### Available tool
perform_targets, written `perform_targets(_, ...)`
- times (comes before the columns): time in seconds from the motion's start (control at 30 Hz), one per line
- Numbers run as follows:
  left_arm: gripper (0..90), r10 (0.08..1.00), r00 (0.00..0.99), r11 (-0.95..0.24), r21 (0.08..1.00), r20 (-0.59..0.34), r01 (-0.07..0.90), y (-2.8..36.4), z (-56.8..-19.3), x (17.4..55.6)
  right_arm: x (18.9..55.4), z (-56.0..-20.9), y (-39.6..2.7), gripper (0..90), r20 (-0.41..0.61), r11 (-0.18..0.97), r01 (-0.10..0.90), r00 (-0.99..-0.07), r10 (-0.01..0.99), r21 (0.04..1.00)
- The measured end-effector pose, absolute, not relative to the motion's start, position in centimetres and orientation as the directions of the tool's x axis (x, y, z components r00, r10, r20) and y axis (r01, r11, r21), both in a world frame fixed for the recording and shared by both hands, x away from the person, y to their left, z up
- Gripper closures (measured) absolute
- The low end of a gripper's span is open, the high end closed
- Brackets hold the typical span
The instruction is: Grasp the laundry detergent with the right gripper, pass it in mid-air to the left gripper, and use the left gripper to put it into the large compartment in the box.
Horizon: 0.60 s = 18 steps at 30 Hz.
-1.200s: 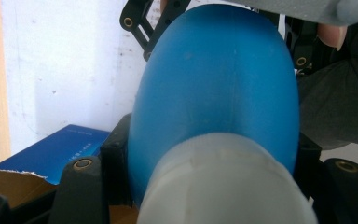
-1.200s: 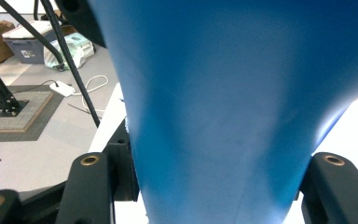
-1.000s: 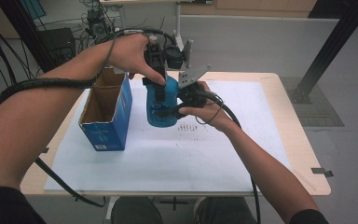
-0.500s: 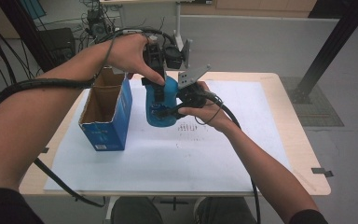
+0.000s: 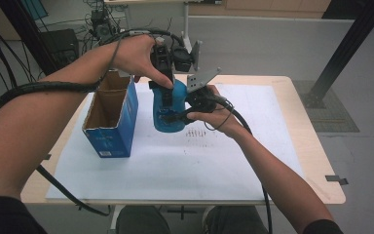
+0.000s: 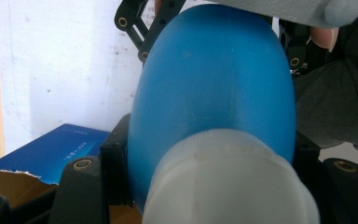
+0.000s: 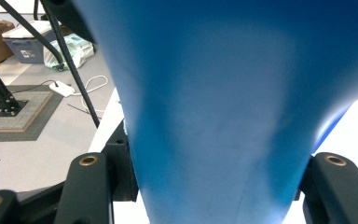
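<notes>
Over the table (image 5: pixel 272 161), tongs (image 5: pixel 168 90) hide the blue bottle's (image 5: pixel 170 109) neck.

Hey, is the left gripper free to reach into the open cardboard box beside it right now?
Probably not: the left gripper is shut on the blue bottle, which the right gripper also clamps. The box itself stands open-topped.

The bottle (image 5: pixel 169 109) stands on the table (image 5: pixel 253 180), right of the open box (image 5: pixel 111 122).
</notes>
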<state>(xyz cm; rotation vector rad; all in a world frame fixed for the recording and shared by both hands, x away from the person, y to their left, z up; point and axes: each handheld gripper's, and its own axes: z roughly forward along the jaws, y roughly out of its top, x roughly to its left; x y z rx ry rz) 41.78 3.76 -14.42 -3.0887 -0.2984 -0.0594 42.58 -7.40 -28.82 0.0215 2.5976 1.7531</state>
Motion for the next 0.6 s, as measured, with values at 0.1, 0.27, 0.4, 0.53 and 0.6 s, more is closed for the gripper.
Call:
perform_targets(0.1, 37.5, 0.190, 0.981, -0.981, -0.035, 0.044, 0.192, 3.75, -14.46, 41.74, 42.57, -28.82, -7.40, 40.6, 0.001, 0.378, 0.007, -1.000, 0.018, 0.926)
perform_targets(0.27, 37.6, 0.192, 0.980, -0.980, -0.038, 0.044, 0.194, 3.79, -14.42, 41.70, 42.58, -28.83, -7.36, 40.4, 0.001, 0.376, 0.009, -1.000, 0.021, 0.926)
perform_targets(0.4, 37.6, 0.190, 0.981, -0.981, -0.041, 0.046, 0.192, 3.79, -14.39, 41.69, 42.57, -28.82, -7.32, 40.3, -0.003, 0.377, 0.007, -1.000, 0.026, 0.926)
perform_targets(0.53, 37.6, 0.191, 0.981, -0.980, -0.042, 0.045, 0.193, 3.83, -14.36, 41.70, 42.61, -28.83, -7.32, 40.2, -0.002, 0.377, 0.007, -1.000, 0.024, 0.926)
perform_targets(0.6, 37.6, 0.190, 0.981, -0.981, -0.041, 0.045, 0.192, 3.82, -14.37, 41.68, 42.62, -28.84, -7.31, 40.1, 0.000, 0.377, 0.008, -1.000, 0.021, 0.926)
